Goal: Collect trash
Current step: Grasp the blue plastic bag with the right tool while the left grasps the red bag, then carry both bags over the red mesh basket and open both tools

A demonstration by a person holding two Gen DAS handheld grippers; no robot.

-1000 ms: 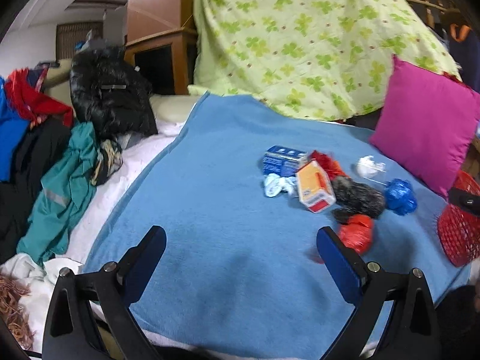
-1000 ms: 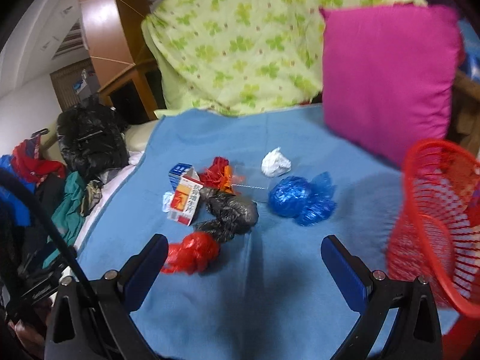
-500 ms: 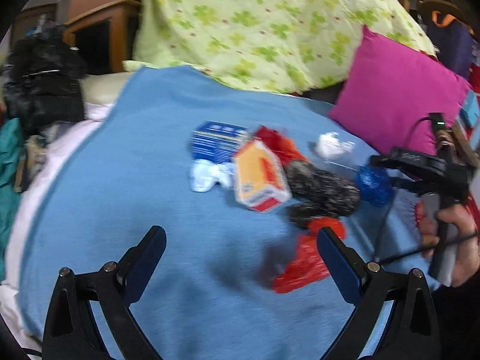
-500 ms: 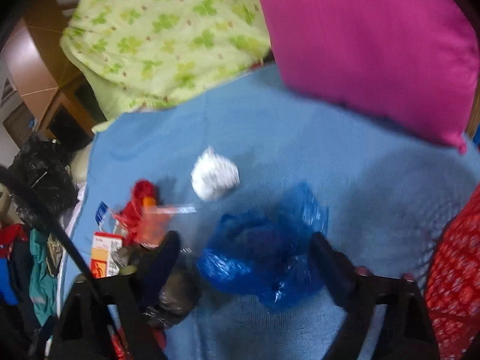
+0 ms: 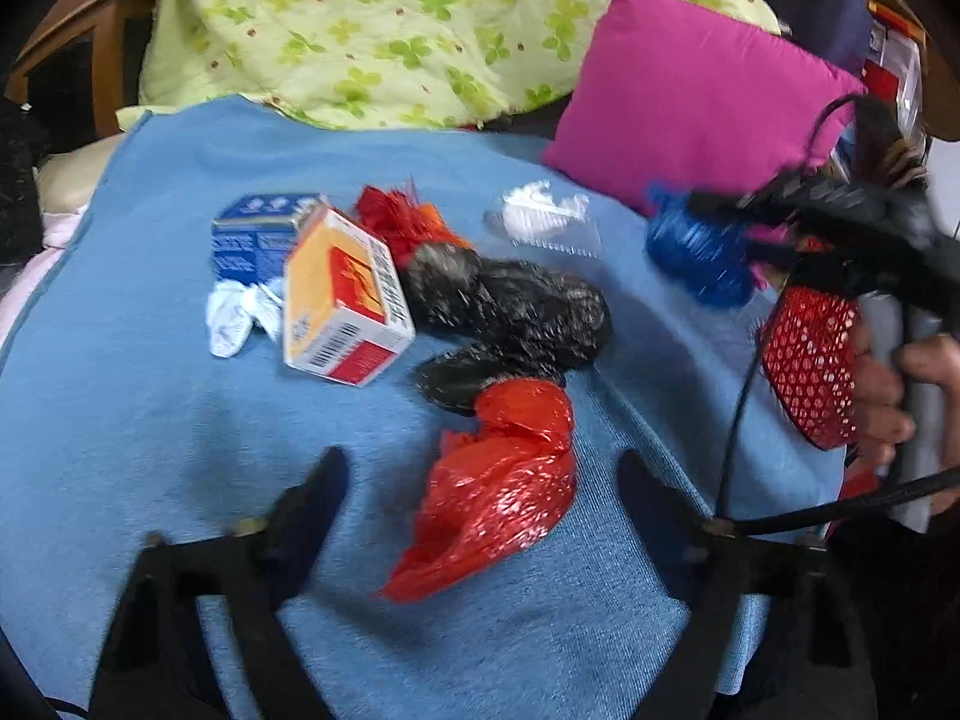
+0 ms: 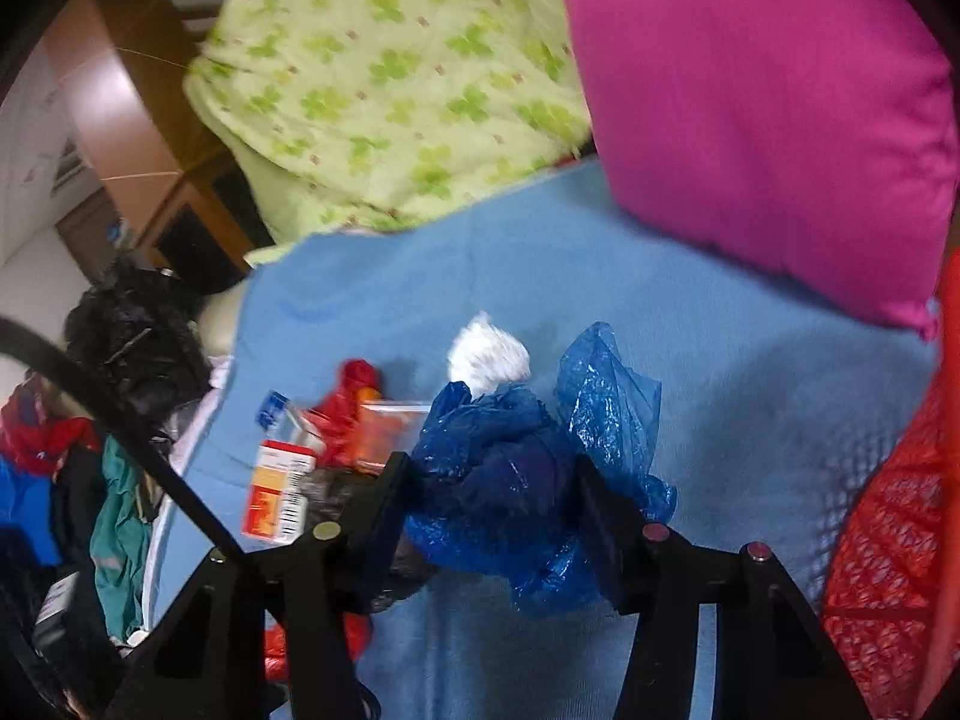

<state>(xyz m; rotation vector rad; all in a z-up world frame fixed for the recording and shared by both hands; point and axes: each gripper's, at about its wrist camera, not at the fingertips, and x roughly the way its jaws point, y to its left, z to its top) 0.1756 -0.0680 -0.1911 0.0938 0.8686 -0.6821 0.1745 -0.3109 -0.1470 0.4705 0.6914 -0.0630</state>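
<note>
Right gripper [image 6: 492, 498]: 2 fingers clamped on the crumpled blue plastic bag [image 6: 528, 468], 1 on each side, bag bulging out past both. Bag sits over the blue blanket [image 6: 690, 348]. White paper wad [image 6: 489, 354] just behind it, touching or nearly. Left of the fingers: red wrapper [image 6: 354, 396], orange-white carton [image 6: 279, 498], black bag [image 6: 336, 492] partly hidden. Red mesh basket [image 6: 894, 534] at right edge. Pink cushion [image 6: 762, 102] upper right, green clover quilt [image 6: 384, 84] behind.

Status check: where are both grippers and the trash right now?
Right gripper shut on blue plastic bag. Left gripper open, straddling red plastic bag. Red mesh basket at right. Nothing blocking.
</note>
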